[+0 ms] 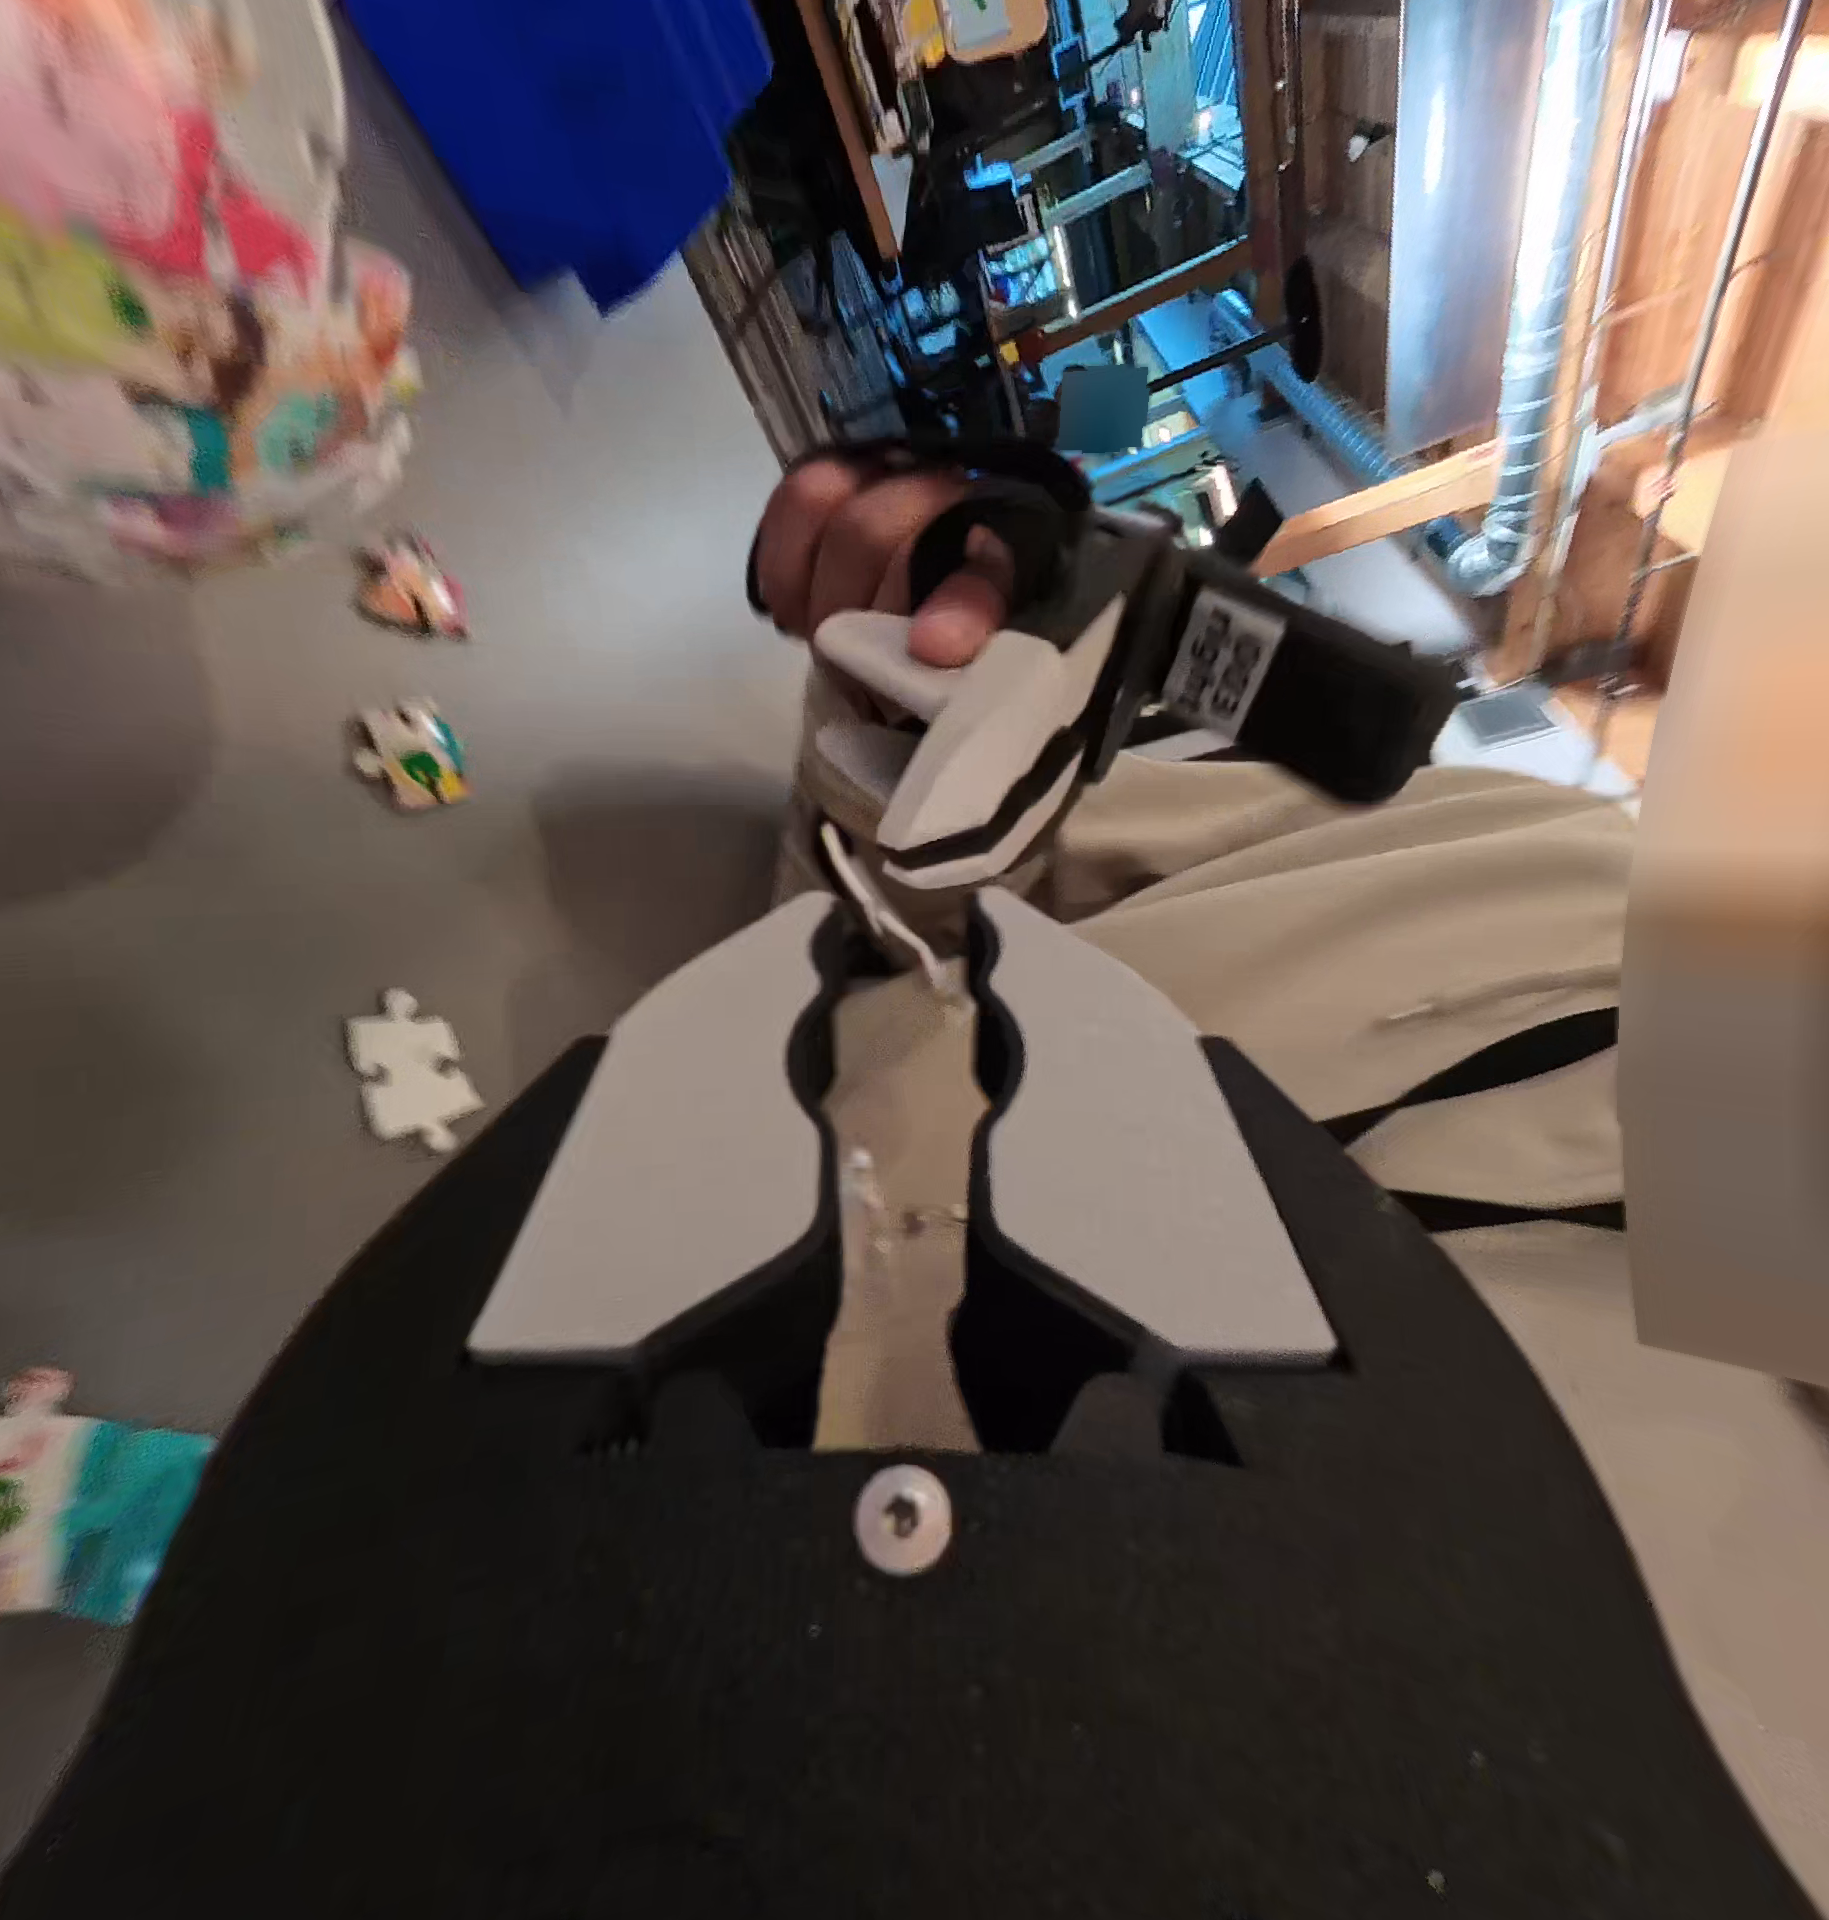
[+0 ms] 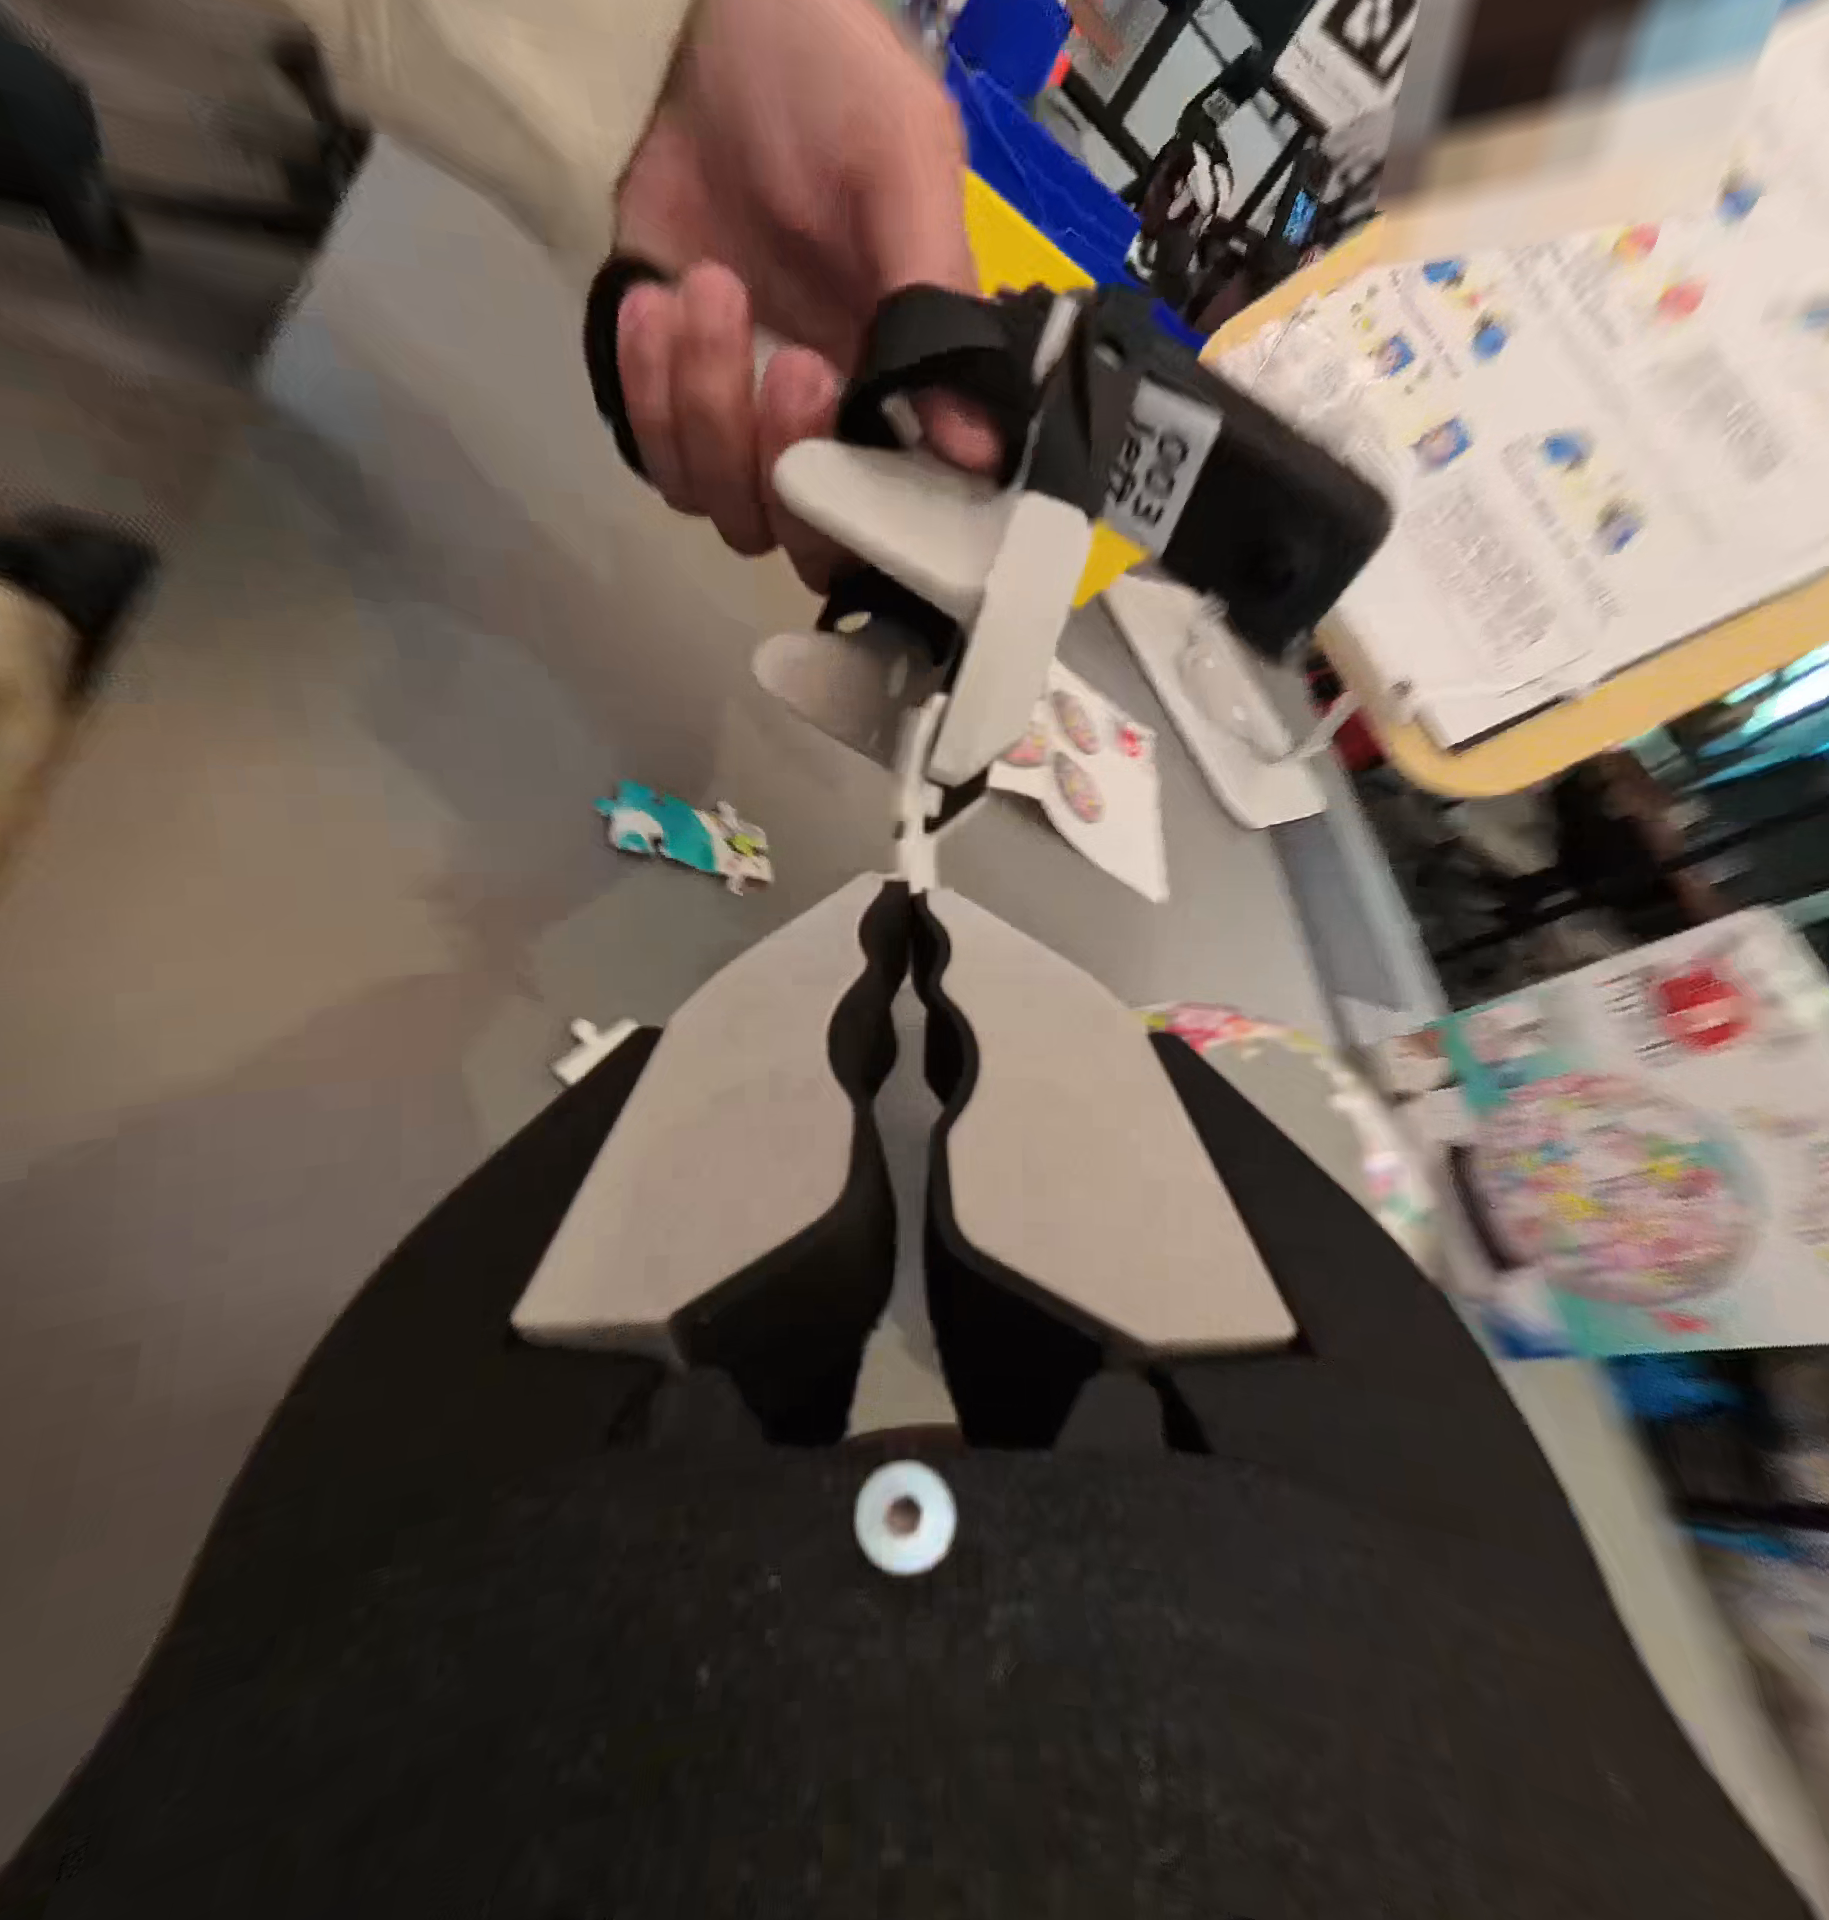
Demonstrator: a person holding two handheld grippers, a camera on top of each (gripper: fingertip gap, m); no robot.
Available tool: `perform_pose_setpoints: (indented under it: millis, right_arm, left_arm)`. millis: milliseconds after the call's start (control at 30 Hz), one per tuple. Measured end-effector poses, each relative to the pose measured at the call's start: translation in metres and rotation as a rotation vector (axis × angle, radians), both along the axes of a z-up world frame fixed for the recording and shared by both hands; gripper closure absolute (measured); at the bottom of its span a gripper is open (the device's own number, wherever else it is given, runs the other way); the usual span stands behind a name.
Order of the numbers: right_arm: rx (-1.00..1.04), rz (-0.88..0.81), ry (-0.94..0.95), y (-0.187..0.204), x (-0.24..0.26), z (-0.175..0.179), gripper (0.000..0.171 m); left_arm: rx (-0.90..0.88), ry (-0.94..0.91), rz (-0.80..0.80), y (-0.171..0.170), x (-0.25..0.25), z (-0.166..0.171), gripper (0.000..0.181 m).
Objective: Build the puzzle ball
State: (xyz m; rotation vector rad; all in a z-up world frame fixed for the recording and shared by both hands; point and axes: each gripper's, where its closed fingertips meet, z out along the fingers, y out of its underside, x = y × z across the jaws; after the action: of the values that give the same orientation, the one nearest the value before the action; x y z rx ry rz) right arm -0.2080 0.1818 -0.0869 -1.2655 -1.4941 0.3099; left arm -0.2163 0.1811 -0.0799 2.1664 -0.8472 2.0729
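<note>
My right gripper (image 2: 905,899) is shut on a thin white puzzle piece (image 2: 915,831) seen edge-on, held in the air above the grey table (image 2: 390,831). My left gripper (image 1: 905,920) faces it tip to tip, jaws narrowly apart and closed on a pale glossy puzzle piece (image 1: 884,1278). In the left wrist view the right gripper (image 1: 905,857) holds the white piece edge (image 1: 894,935) at my left fingertips. In the right wrist view the left gripper (image 2: 920,686) hangs just beyond my tips. The blurred colourful part-built ball (image 1: 162,312) sits at the upper left.
Loose pieces lie on the table: two colourful pieces (image 1: 411,582) (image 1: 411,753), a white face-down piece (image 1: 411,1070), a teal piece (image 2: 681,831). A blue bin (image 1: 577,125), a puzzle box (image 2: 1616,1174), an instruction sheet (image 2: 1616,416) and a picture card (image 2: 1086,800) stand around. The person's beige clothing (image 1: 1305,987) is close.
</note>
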Motion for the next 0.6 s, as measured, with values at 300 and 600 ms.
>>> perform_pose_setpoints:
  millis: [300, 600]
  right_arm:
    - [-0.733, -0.143, 0.173, 0.029, 0.022, -0.040, 0.171]
    - [-0.506, -0.064, -0.156, -0.062, -0.028, -0.106, 0.120]
  left_arm:
    - [0.545, 0.082, 0.121, 0.037, -0.032, -0.015, 0.150]
    - [0.691, 0.204, 0.119, -0.039, -0.074, -0.062, 0.156]
